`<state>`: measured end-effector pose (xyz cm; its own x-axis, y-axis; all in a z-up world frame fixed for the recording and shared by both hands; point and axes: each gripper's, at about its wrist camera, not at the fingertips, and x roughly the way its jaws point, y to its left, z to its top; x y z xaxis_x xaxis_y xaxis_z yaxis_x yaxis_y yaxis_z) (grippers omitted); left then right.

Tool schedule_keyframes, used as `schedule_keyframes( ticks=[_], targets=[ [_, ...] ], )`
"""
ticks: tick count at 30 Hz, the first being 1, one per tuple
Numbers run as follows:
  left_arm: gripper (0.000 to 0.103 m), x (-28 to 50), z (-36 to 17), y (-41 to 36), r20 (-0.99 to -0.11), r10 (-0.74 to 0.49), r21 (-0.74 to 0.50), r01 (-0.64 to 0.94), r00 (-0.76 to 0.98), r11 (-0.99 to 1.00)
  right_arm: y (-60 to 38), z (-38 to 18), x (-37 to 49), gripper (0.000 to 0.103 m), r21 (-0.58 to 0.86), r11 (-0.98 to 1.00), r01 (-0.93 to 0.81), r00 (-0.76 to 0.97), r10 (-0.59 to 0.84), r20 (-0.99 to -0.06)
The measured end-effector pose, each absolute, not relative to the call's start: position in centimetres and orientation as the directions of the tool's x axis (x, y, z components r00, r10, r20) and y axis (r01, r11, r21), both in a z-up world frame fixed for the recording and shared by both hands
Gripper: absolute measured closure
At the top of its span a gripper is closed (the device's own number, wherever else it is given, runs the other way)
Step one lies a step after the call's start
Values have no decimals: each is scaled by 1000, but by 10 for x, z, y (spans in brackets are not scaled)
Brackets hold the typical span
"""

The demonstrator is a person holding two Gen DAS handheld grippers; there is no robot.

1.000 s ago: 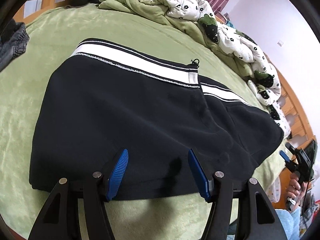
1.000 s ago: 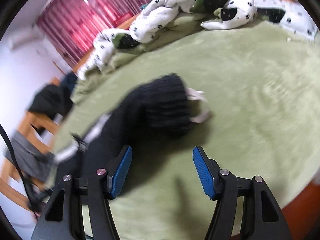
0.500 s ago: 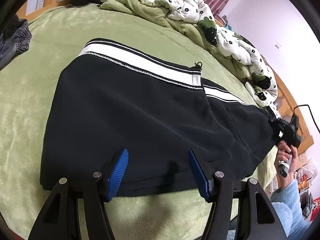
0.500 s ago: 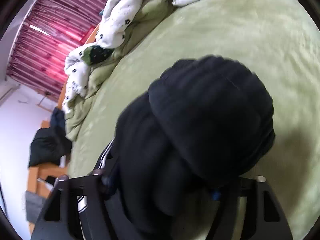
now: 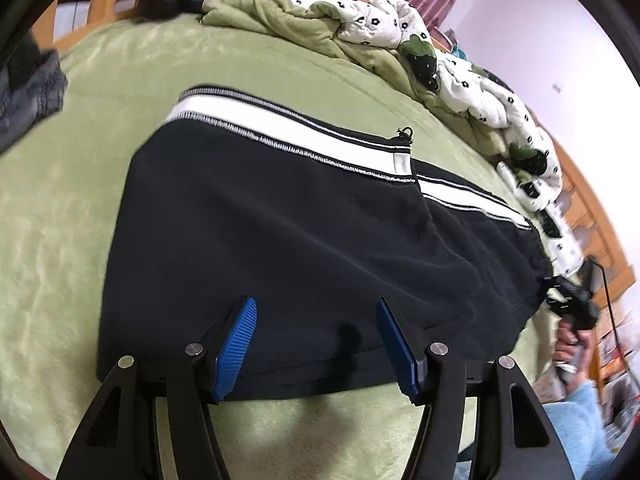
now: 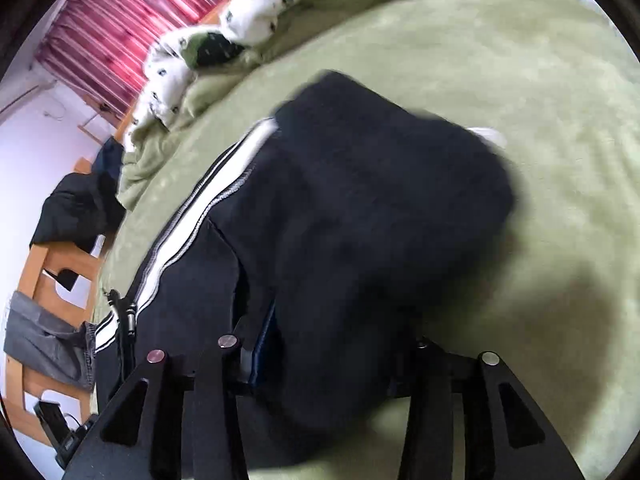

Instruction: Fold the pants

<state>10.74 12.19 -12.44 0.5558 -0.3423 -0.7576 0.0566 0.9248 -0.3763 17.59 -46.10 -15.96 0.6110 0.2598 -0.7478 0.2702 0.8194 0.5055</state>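
Lying across the green blanket (image 5: 60,208), the black pants (image 5: 260,240) with their white side stripe (image 5: 288,132) are partly folded, one layer resting on another. The left gripper (image 5: 316,344) hovers at the near hem, its blue pads (image 5: 236,344) spread wide with nothing between them. The right gripper (image 6: 332,356) is clamped on a raised, blurred end of the pants (image 6: 380,208), cloth covering its fingers; a floral quilt (image 5: 460,76) lies bunched beyond.

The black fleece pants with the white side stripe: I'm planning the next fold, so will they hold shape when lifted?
Probably not: the black fleece pants drape limply over the right gripper. They look thick, so fairly bulky. On the fuzzy green blanket they'd likely drag, not slide.
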Motion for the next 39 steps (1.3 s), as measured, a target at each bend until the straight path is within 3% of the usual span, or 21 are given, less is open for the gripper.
schedule_keyframes(
  ticks=[1, 5, 8, 12, 15, 17, 19, 21, 23, 26, 27, 28, 30, 35, 36, 37, 39],
  targets=[
    [43, 107, -122, 120, -758, -332, -360, 65, 561, 931, -460, -154, 170, 47, 469, 839, 277, 613, 222, -758],
    [43, 105, -114, 121, -756, -284, -303, 71, 590, 950, -455, -119, 141, 47, 306, 906, 293, 638, 53, -768],
    [43, 103, -116, 127, -755, -299, -335, 48, 583, 941, -441, -95, 131, 47, 224, 945, 238, 686, -1, -727],
    [43, 96, -118, 127, -775, -260, -295, 34, 576, 955, -403, -91, 142, 47, 159, 984, 83, 716, 53, -696],
    [43, 88, -116, 137, -772, -293, -338, 27, 564, 941, -391, -116, 164, 49, 88, 995, 53, 669, 30, -742],
    [43, 82, -112, 148, -768, -299, -354, 14, 566, 935, -399, -137, 176, 57, 89, 993, 78, 633, 20, -774],
    [43, 75, -110, 156, -765, -284, -347, 2, 579, 938, -408, -138, 184, 76, 102, 990, 100, 629, 17, -778],
    [43, 69, -111, 163, -764, -279, -350, -11, 581, 937, -413, -134, 189, 83, 108, 985, 136, 601, 4, -799],
    [43, 63, -115, 167, -761, -291, -370, -20, 580, 929, -418, -121, 178, 80, 137, 978, 160, 604, 13, -797],
    [43, 59, -121, 168, -759, -302, -383, -20, 577, 923, -424, -107, 147, 57, 188, 964, 185, 657, 20, -753],
    [43, 58, -123, 167, -760, -305, -385, -20, 574, 923, -423, -105, 137, 41, 197, 962, 187, 666, 23, -745],
    [43, 58, -126, 166, -760, -310, -389, -19, 571, 921, -420, -104, 131, 36, 176, 963, 203, 664, -4, -747],
    [43, 58, -128, 164, -763, -314, -393, -18, 565, 920, -419, -110, 122, 36, 151, 961, 232, 658, -40, -752],
    [43, 58, -128, 161, -763, -308, -371, 5, 568, 929, -440, -148, 153, 36, 259, 906, 335, 580, 19, -814],
    [43, 58, -130, 160, -766, -300, -356, 14, 568, 934, -446, -154, 159, 37, 318, 875, 364, 576, 56, -815],
    [43, 60, -133, 160, -775, -279, -332, 10, 567, 943, -454, -155, 165, 58, 389, 838, 383, 609, 88, -788],
    [43, 64, -140, 162, -798, -245, -305, -18, 550, 952, -458, -149, 178, 71, 401, 830, 387, 618, 90, -781]
  ],
)
